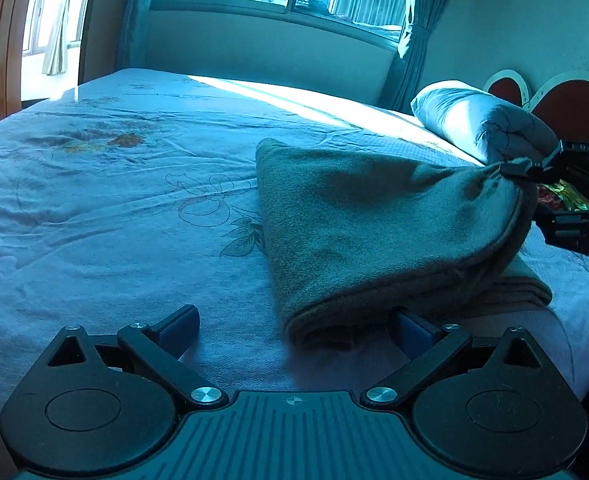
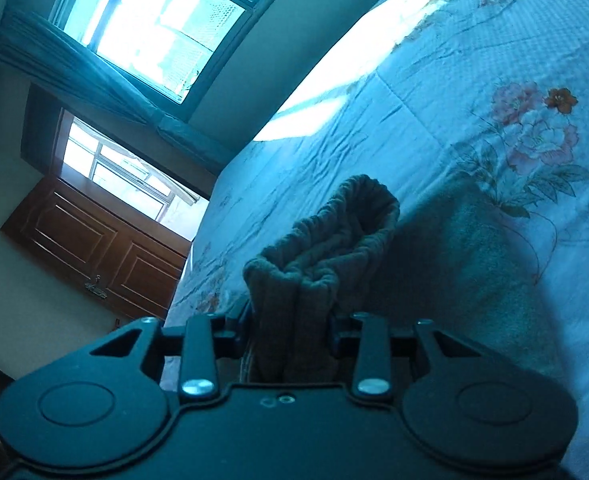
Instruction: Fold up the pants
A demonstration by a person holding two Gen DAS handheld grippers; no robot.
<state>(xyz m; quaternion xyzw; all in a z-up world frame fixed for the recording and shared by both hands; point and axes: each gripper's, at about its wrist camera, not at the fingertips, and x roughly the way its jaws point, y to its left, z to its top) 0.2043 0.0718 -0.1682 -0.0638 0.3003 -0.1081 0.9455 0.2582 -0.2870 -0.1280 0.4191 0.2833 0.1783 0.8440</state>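
A: Pants (image 1: 358,232) first. Grey, thick fabric, lying on the bed (image 1: 106,200) toward its headboard side, with the pillow (image 1: 482,120) just beyond. One end is lifted clear of the sheet; the rest drapes down to a fold that rests on the bed.

B: And who has that raised end?

A: The right gripper (image 2: 292,336). In its own view the ribbed cuffs sit bunched between the pads, jaws drawn narrow and pressing on the cloth. That is a firm hold, from what I can see.

B: The left gripper (image 1: 294,328)?

A: Low over the bed near the front edge, jaws wide, nothing clamped. The folded lower edge lies right at its fingers (image 1: 412,328), one pad half tucked under the cloth, the other out on bare sheet.

B: So the line that matters?

A: The long axis runs from the left claw's side up and away to the right claw, slanting toward the pillow. The left one is nearer the resting fold, the right owns the free end. My guess: the raised end gets carried back along that axis, over the fold, toward the front edge.

B: Risk?

A: The thick cloth may slide on the sheet unless the left pins that fold.
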